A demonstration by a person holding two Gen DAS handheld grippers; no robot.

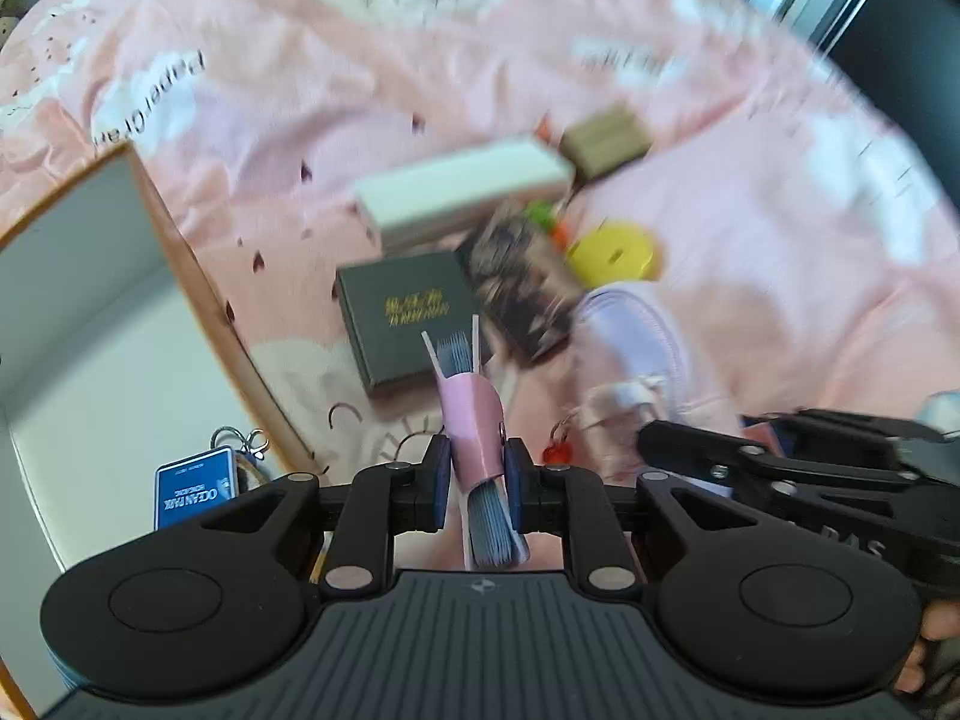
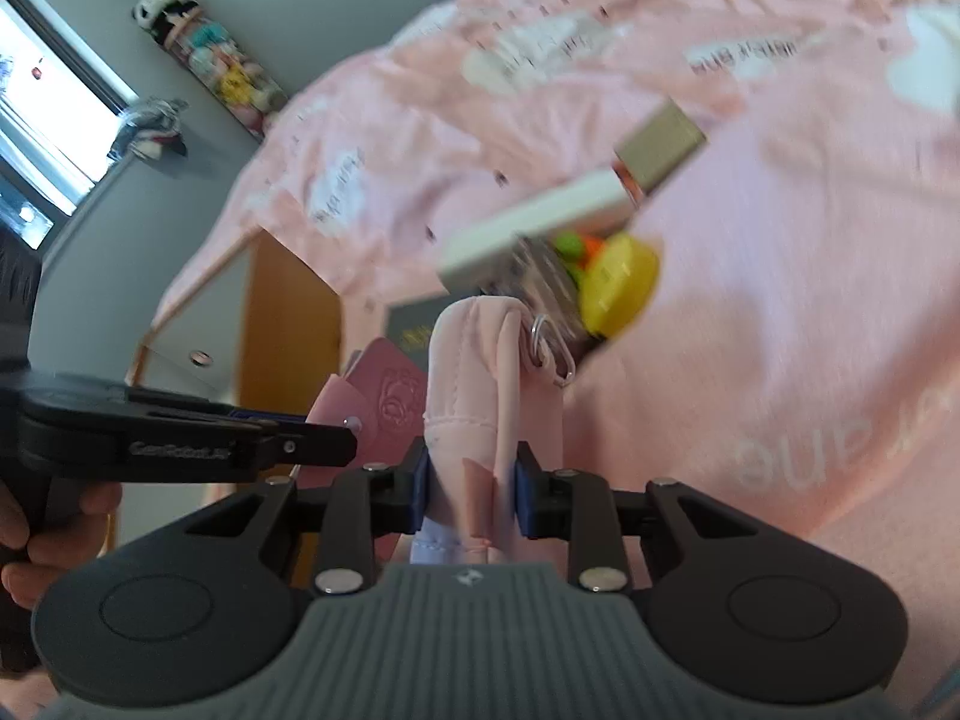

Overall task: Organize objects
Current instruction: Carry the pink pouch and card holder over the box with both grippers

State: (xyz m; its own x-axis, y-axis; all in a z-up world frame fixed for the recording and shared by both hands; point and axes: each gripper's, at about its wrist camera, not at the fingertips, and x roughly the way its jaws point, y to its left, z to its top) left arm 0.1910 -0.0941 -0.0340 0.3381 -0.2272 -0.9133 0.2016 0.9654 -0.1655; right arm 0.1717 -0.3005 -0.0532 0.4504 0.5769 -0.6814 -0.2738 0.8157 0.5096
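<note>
Pink card holder (image 1: 471,420): small folded pink sleeve w/ a stack of grey-blue cards poking out both ends, embossed flower on its side in the right wrist view (image 2: 393,402). It sits up off the bed, pinched between the blue pads of the left gripper (image 1: 477,471), jaws narrow and closed on it.

Pink pouch (image 2: 474,396): soft pale-pink fabric, stitched seam, lilac edge at the bottom, metal ring (image 2: 543,339) at its upper side. Right gripper (image 2: 471,495) has it clamped between its pads, jaws narrow, pouch standing upright. In the left wrist view the right gripper (image 1: 654,435) comes in from the right edge, w/ the pouch (image 1: 636,342) just ahead of it.

Both held things are over the pink bedspread (image 1: 780,228), near the pile mid-bed: dark box w/ gold lettering (image 1: 408,318), white box (image 1: 462,192), brown box (image 1: 606,141), patterned dark packet (image 1: 519,282), yellow disc (image 1: 615,252). Much of that is motion-blurred.

At the bed's left edge, a wood-rimmed open container (image 1: 198,294) w/ white inside; a blue "Ocean Park" tag (image 1: 195,492) w/ a metal clasp lies in it, near its right rim.
</note>
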